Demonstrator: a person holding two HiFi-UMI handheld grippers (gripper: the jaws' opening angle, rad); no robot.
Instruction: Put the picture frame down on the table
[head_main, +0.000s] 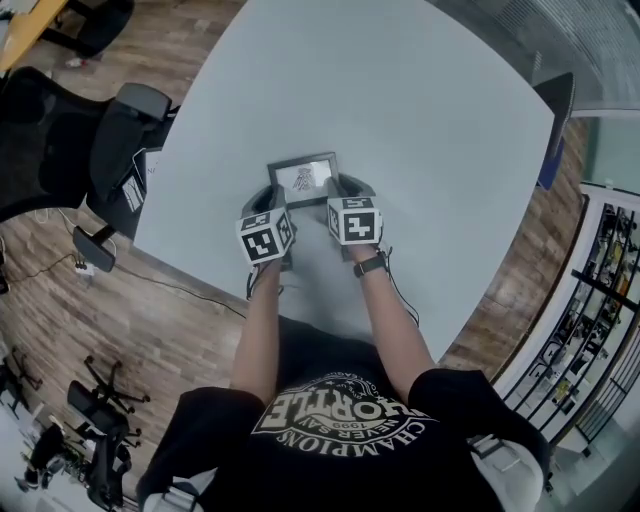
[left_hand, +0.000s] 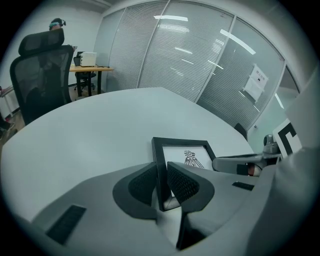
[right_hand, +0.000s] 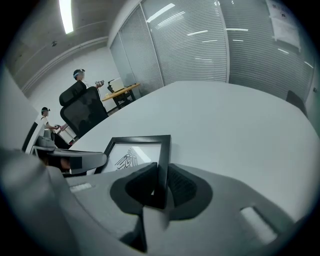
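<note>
Just inside the table's (head_main: 420, 120) near edge, the left gripper (left_hand: 161, 184) and right gripper (right_hand: 159, 184) each pinched a side rail of the picture frame (head_main: 303, 177), which sat on or barely above the tabletop. Lowering both sides level, then releasing together, seemed best.

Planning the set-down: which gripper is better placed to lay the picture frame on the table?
Neither clearly: the left gripper is shut on the picture frame at its left edge, the right gripper at its right edge, mirrored over the table. Probably lower with both.
</note>
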